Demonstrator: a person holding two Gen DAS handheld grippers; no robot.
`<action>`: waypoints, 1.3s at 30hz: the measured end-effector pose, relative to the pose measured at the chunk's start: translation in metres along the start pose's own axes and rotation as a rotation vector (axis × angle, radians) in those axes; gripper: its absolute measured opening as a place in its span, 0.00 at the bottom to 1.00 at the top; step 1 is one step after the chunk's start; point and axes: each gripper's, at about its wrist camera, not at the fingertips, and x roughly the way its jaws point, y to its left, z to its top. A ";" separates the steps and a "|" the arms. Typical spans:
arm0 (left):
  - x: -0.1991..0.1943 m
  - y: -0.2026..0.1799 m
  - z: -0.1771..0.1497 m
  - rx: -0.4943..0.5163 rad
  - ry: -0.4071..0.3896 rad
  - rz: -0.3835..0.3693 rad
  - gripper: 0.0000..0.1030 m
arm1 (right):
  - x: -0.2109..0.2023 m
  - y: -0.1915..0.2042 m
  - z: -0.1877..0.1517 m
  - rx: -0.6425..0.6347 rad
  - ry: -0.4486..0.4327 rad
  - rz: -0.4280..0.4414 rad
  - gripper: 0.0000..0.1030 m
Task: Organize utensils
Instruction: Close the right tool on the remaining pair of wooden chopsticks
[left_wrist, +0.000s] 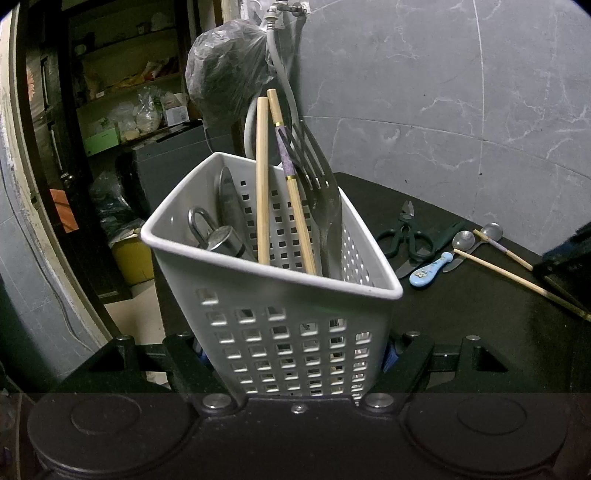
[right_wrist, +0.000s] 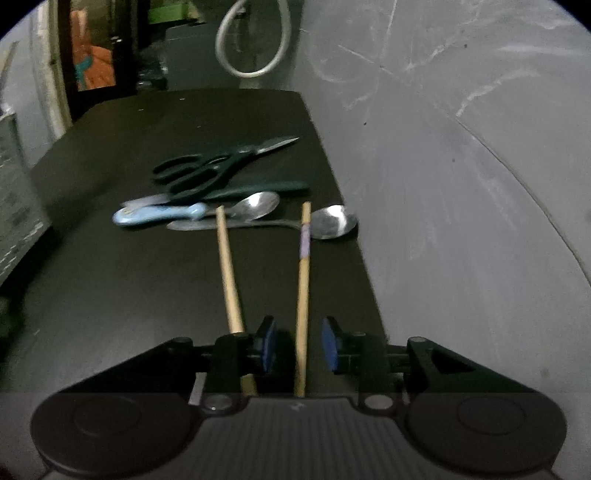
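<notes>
My left gripper is shut on the lower walls of a white perforated basket. Standing in it are two chopsticks, a large metal fork and other metal pieces. In the right wrist view my right gripper is open low over the black table. A chopstick with a purple band lies between its blue pads without touching either. A plain chopstick runs just outside the left finger. Beyond lie two spoons, a blue-handled utensil and dark scissors.
A grey marbled wall runs along the table's right edge. A white hose hangs behind the table's far end. In the left wrist view, a plastic bag hangs above the basket, with cluttered shelves to the left.
</notes>
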 end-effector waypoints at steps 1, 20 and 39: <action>0.000 0.000 0.000 0.000 0.000 0.000 0.76 | 0.006 0.000 0.004 0.007 -0.001 -0.008 0.31; 0.001 0.000 0.000 -0.003 0.000 0.002 0.76 | 0.013 -0.007 0.008 -0.047 0.027 0.182 0.07; 0.000 -0.001 0.000 -0.004 -0.002 0.006 0.76 | -0.004 -0.006 -0.014 0.028 0.065 0.236 0.42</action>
